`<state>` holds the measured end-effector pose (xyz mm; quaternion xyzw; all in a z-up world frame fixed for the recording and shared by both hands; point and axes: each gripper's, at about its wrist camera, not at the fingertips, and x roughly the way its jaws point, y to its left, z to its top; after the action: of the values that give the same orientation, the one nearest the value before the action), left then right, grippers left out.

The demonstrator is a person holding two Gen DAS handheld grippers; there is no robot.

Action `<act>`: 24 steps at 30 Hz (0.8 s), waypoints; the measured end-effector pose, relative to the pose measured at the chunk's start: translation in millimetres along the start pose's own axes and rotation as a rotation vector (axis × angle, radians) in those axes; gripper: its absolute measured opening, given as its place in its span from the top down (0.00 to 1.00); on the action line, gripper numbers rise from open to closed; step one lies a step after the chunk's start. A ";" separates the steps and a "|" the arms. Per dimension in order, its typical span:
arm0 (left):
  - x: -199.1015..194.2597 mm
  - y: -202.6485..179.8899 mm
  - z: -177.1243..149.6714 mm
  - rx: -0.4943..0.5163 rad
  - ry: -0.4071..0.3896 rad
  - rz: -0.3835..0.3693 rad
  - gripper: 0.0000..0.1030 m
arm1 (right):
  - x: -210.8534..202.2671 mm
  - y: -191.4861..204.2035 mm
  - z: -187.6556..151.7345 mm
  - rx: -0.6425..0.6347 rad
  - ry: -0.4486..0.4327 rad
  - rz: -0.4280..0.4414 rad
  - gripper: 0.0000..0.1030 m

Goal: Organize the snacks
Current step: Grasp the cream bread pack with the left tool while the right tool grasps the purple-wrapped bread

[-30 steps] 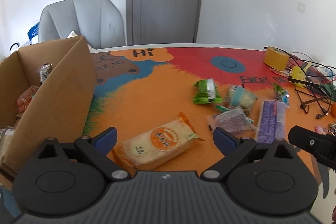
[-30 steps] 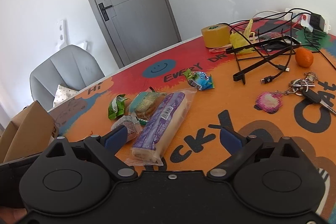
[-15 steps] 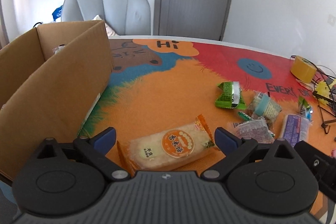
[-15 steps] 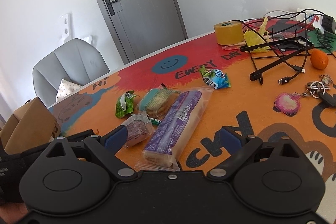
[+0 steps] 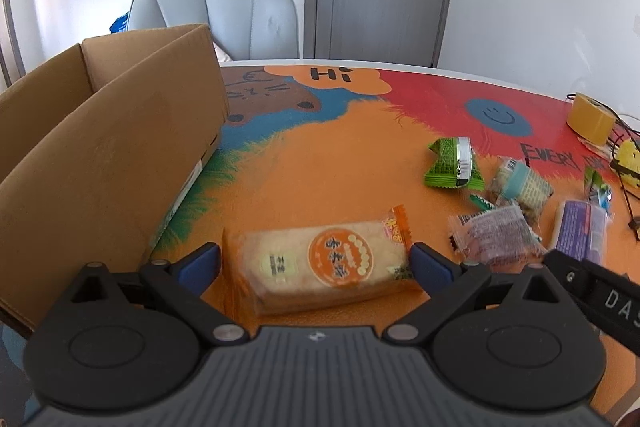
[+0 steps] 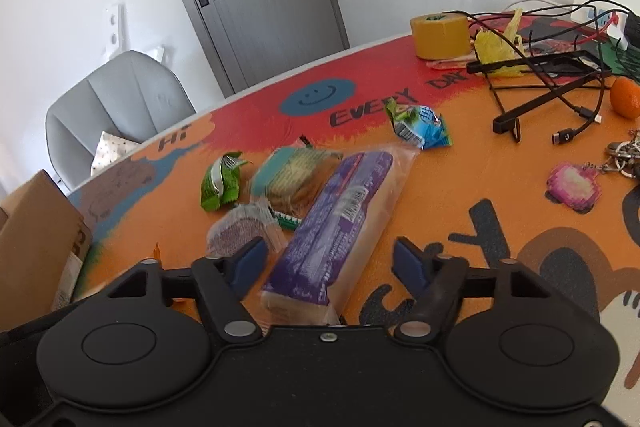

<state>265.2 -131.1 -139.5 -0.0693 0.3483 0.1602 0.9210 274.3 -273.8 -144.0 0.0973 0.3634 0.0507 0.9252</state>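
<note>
An orange-labelled pastry packet [image 5: 328,263] lies on the colourful table mat, right of the open cardboard box [image 5: 120,147]. My left gripper [image 5: 316,263] is open and straddles this packet, its blue pads at the wrapper's two ends. A long purple bread packet [image 6: 340,219] lies with its near end between the fingers of my right gripper [image 6: 328,263]. Those jaws are closing, with a gap still showing at the right pad [image 6: 408,263]. Beside it lie a green packet [image 6: 222,183], a teal-banded cake [image 6: 292,179] and a clear brownish packet [image 6: 240,231].
A blue-green snack packet [image 6: 420,125] lies farther back. At the right are a yellow tape roll [image 6: 440,35], a black stand with cables [image 6: 552,75], an orange fruit [image 6: 626,97] and keys with a pink keyring [image 6: 574,187]. A grey chair [image 5: 216,15] stands behind the table.
The right gripper's jaws have narrowed around the purple packet as it moved in closer. The left gripper has turned and now has the orange packet squarely between its fingers.
</note>
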 end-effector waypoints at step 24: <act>-48.2 6.8 -3.9 0.046 -0.123 -0.128 0.29 | -49.0 -9.1 -12.5 0.034 -0.055 0.063 0.74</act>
<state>226.5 -137.6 -110.5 -0.0604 0.2896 0.0968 0.9503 230.2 -288.9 -122.4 0.1256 0.3355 0.0707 0.9309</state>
